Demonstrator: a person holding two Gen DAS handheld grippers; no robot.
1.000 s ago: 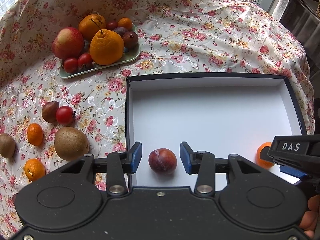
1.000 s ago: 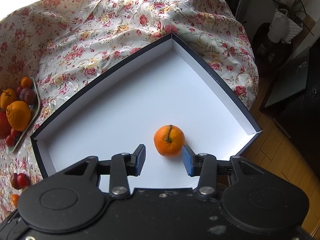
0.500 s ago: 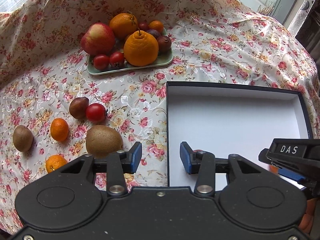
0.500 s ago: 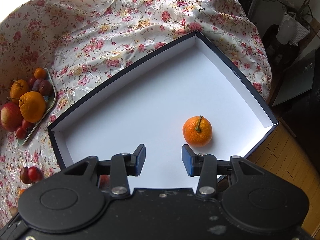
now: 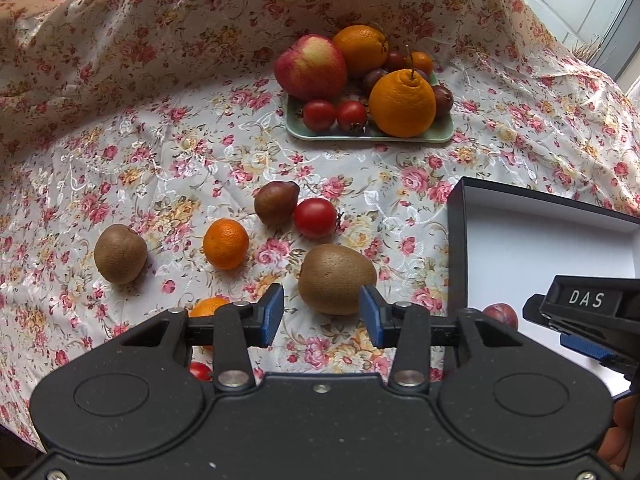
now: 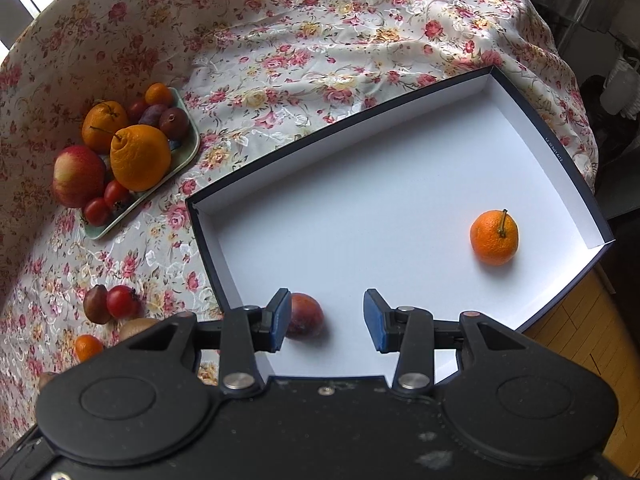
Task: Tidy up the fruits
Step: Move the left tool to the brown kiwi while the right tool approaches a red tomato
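Note:
My left gripper (image 5: 321, 314) is open and empty, hovering just before a large brown kiwi (image 5: 335, 278) on the floral cloth. Beyond it lie a tomato (image 5: 315, 217), a dark plum (image 5: 275, 203), a mandarin (image 5: 225, 243) and a second kiwi (image 5: 120, 253). My right gripper (image 6: 326, 320) is open and empty above the white box (image 6: 552, 152). In the box lie a red plum (image 6: 305, 314), by the left fingertip, and a mandarin (image 6: 494, 237) at the far right. The plum also shows in the left wrist view (image 5: 501, 314).
A green plate (image 5: 440, 132) at the back holds an apple (image 5: 311, 67), oranges, tomatoes and plums. Another mandarin (image 5: 206, 306) and a small tomato (image 5: 199, 370) lie partly hidden under my left gripper. The table edge drops to a wooden floor (image 6: 580, 328) on the right.
My left gripper has swung left out of the box, leaving the plum, to the big kiwi. My right gripper has moved left, away from the mandarin in the box.

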